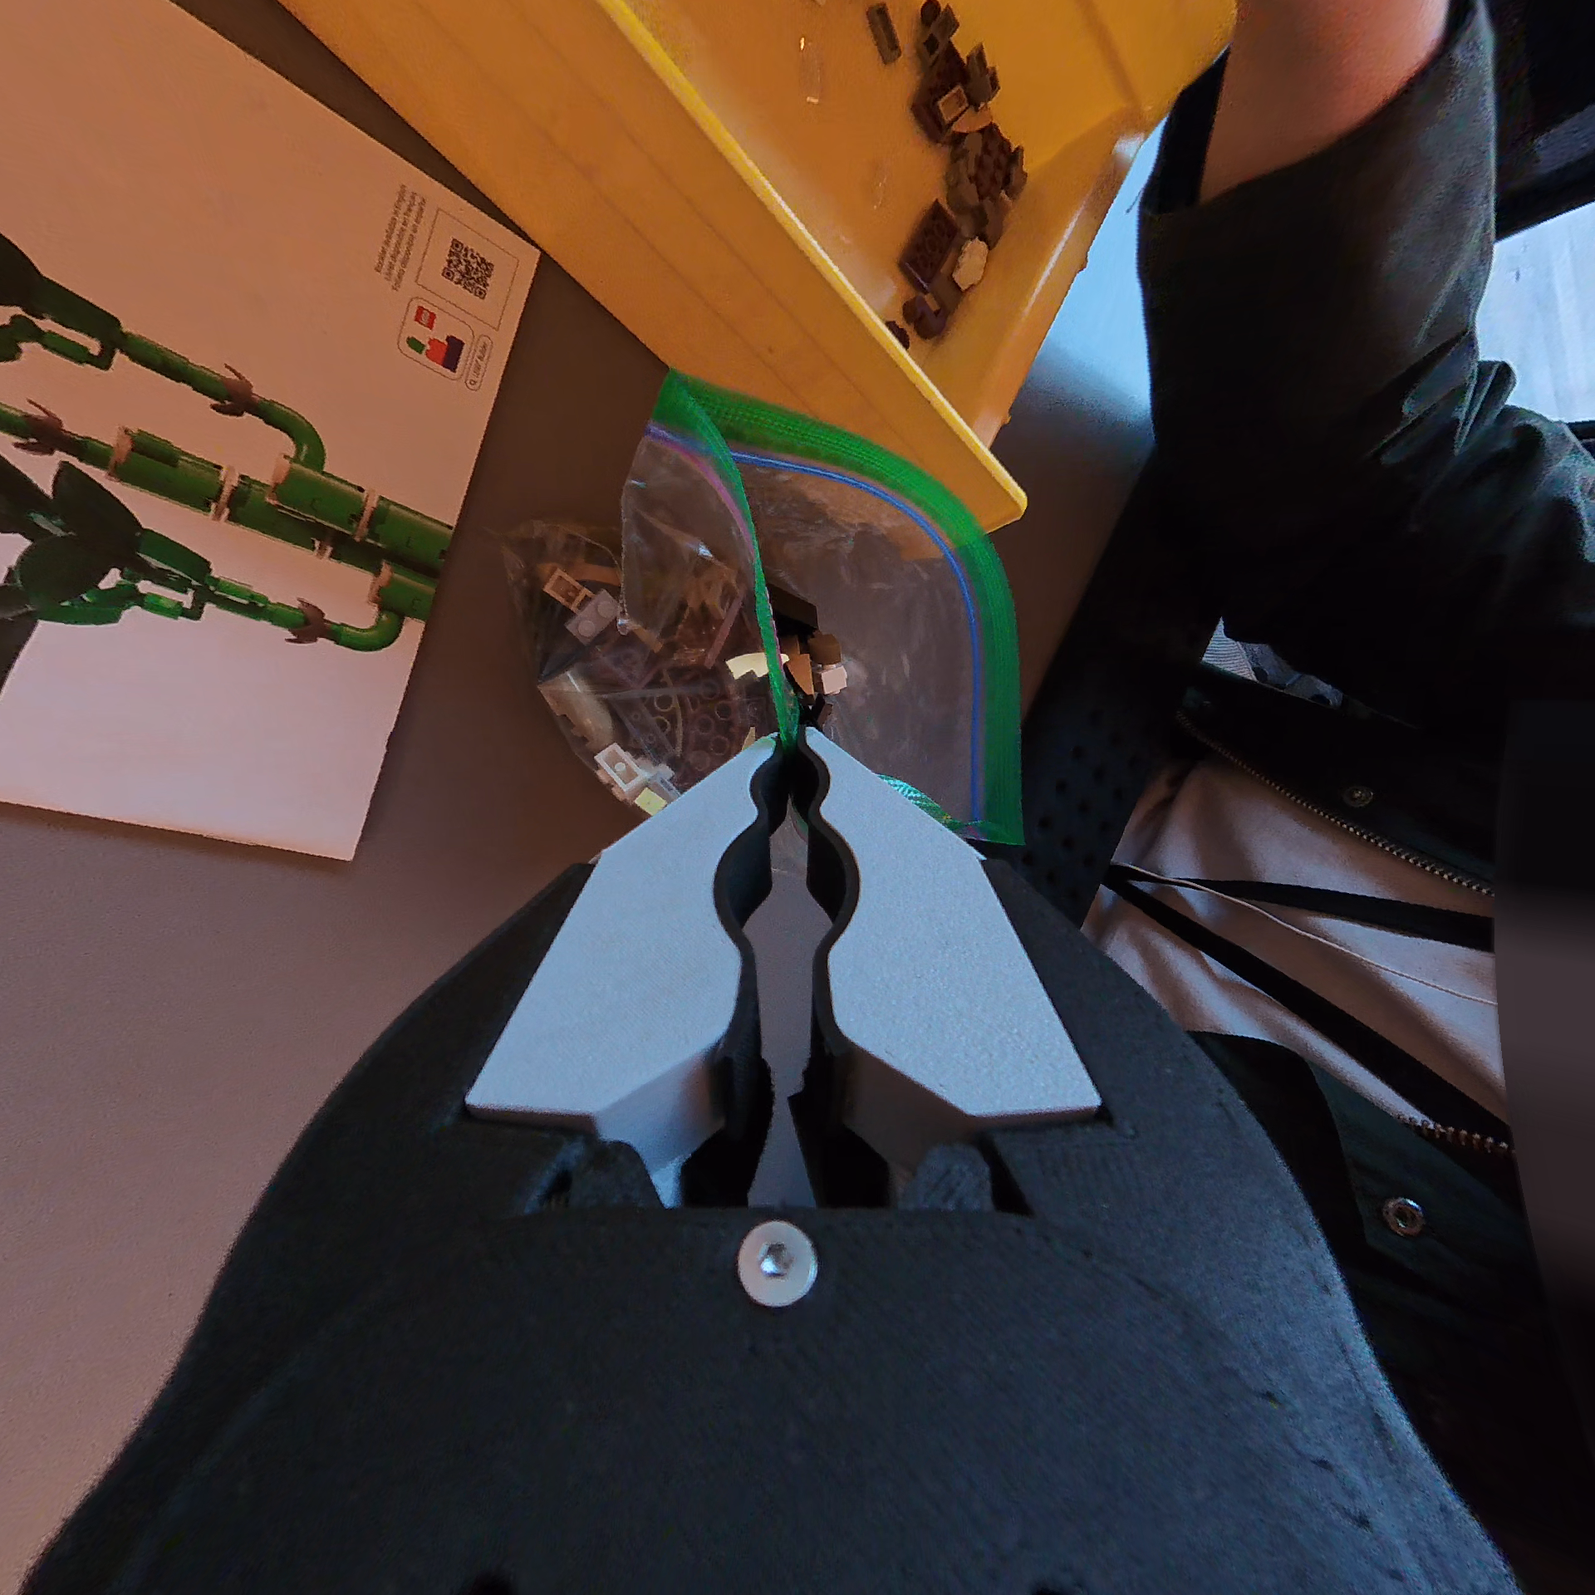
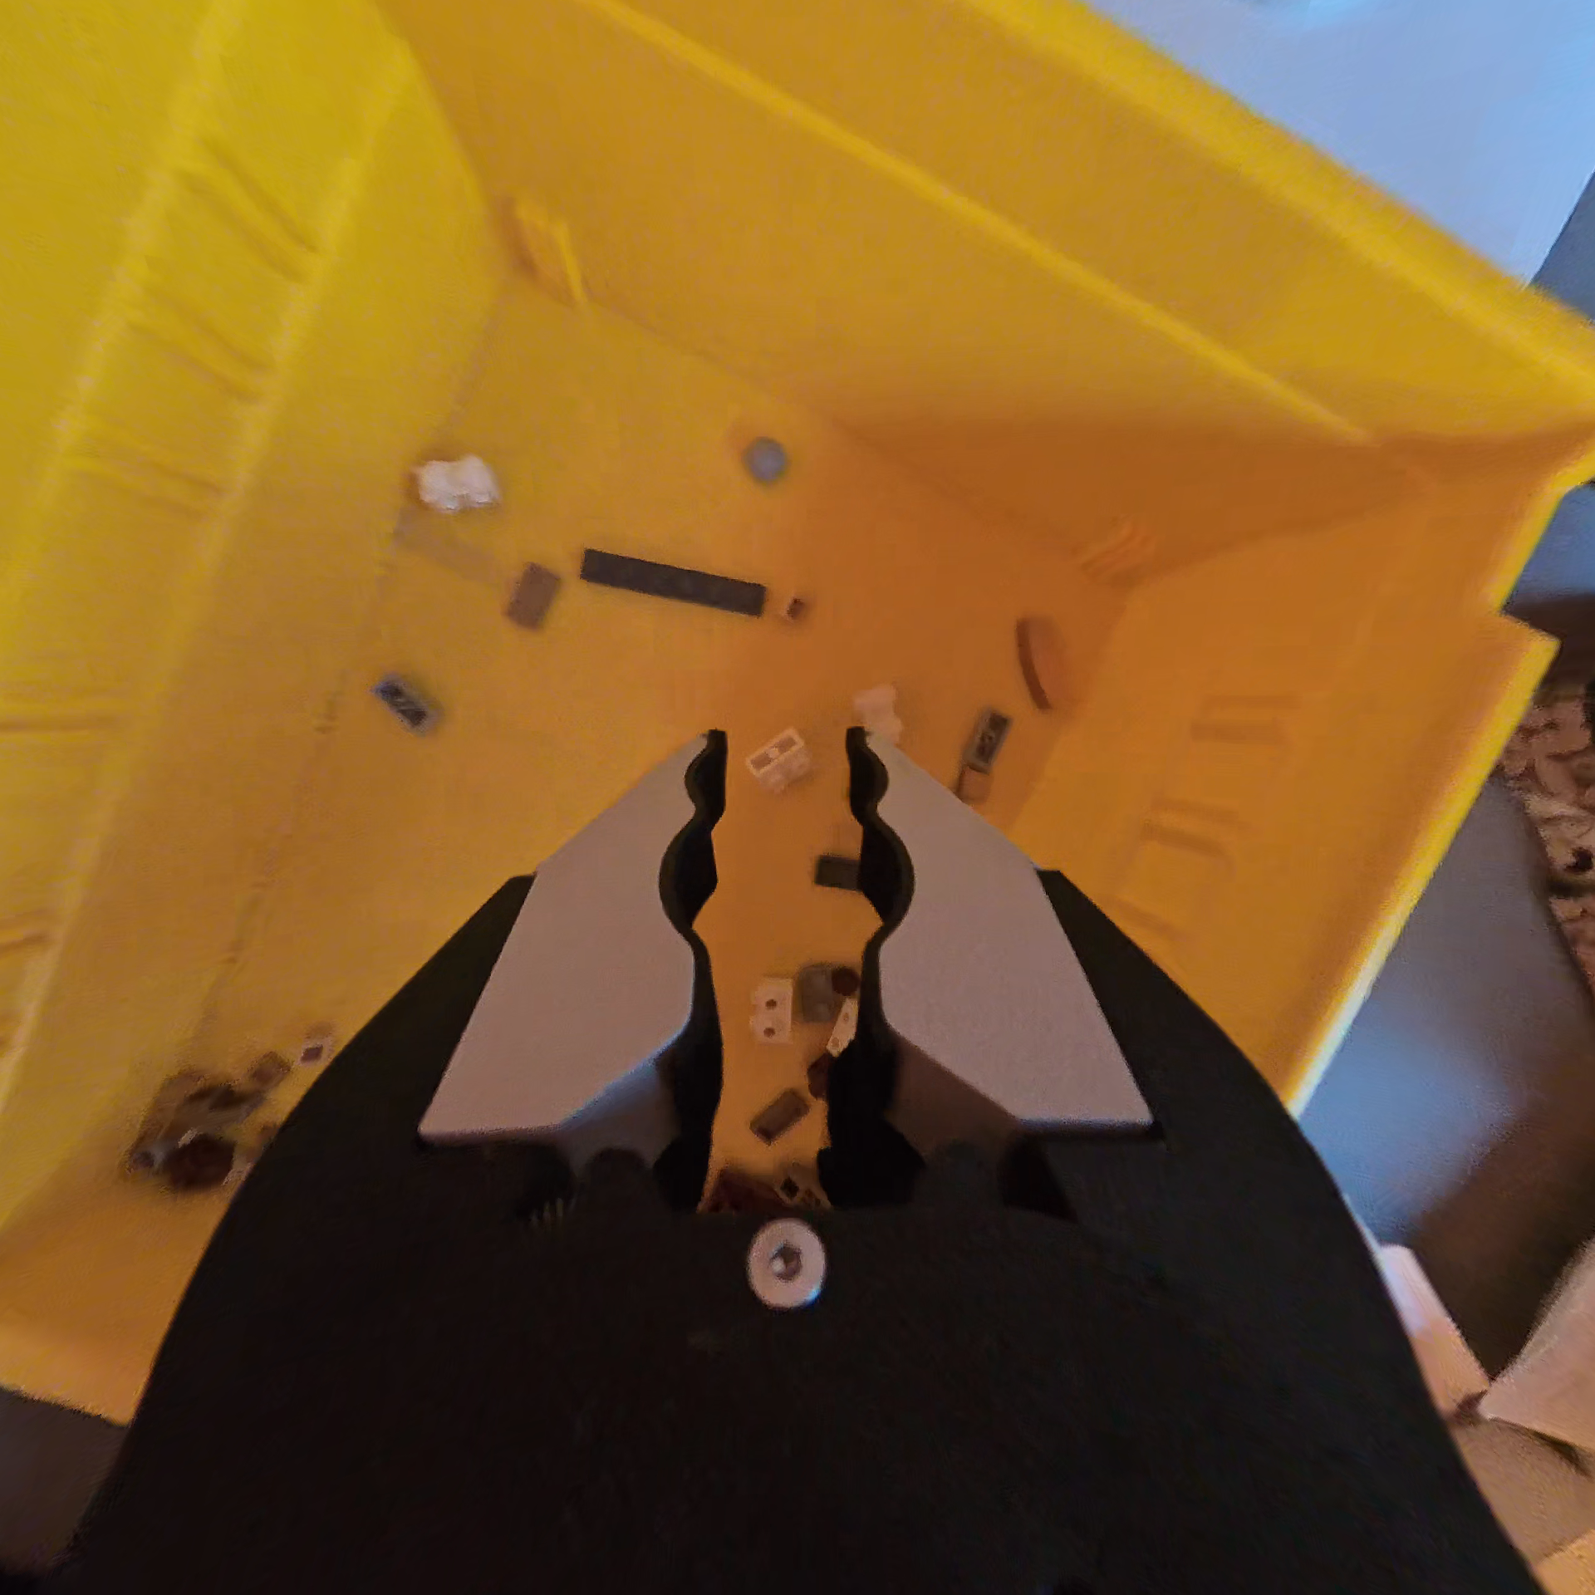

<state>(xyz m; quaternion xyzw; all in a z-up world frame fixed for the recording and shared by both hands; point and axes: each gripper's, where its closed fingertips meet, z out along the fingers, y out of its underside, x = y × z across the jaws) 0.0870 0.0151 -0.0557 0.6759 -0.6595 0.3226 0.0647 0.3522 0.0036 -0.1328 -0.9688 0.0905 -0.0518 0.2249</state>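
Grey worktop (image 1: 259, 992) is seen beneath both views. Nearest, the green zip edge of a clear bag (image 1: 863, 552) of small bricks is pinched by the left gripper (image 1: 798, 744), with a printed booklet (image 1: 216, 431) beside it. Beyond, a yellow bin (image 2: 992, 259) is entered by the spread, empty right gripper (image 2: 781, 734), scattered bricks (image 2: 673, 583) lying inside.

Light: warm and moderate, brighter cool daylight at the upper right of both views
Shadow: left gripper (image 1: 798, 734) body dark, grey table (image 1: 216, 992) dim
Blur: right wrist view smeared by motion, small bricks (image 2: 777, 759) soft
Sharpness: left wrist view crisp
Distortion: wide-angle bending, yellow bin (image 2: 259, 345) walls bowed
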